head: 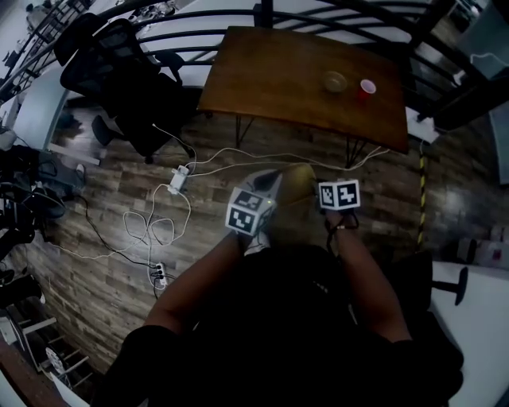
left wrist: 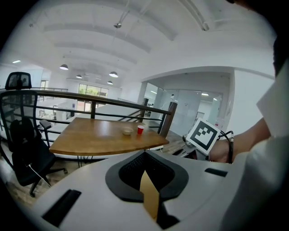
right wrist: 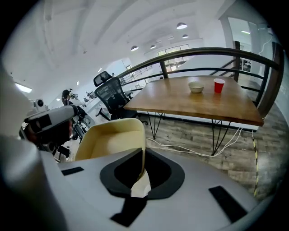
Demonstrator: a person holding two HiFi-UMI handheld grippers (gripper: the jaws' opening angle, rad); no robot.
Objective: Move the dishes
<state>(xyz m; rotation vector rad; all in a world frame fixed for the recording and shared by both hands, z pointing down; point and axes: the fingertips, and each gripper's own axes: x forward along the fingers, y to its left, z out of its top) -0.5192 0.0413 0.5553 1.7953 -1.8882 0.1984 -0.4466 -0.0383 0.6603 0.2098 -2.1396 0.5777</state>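
A cream dish (right wrist: 107, 140) is held above the wooden floor (head: 95, 262) between the 2 claws. The right claw (head: 337, 195) is closed on the dish's rim: in the right gripper view the rim runs down into the dark recess between the jaws, and the body of the dish spreads to the left of that claw. The left claw (head: 256, 200) is likewise clamped, with a thin tan edge of the dish seen end-on between its jaws in the left gripper view. In the head view the dish is seen as a pale shape between the 2 marker cubes, just ahead of the person's arms.

Well ahead of both claws, a brown wooden bench (head: 270, 79) is set against a dark railing (head: 199, 16). On its far right part, 1 small pale bowl (head: 335, 81) is placed just beside 1 red cup (head: 367, 87), the 2 near each other but apart. A black office chair (head: 119, 71) is seen ahead and to the left of the left claw. White cables (head: 159, 226) are strewn over the floor to the left of the left claw.
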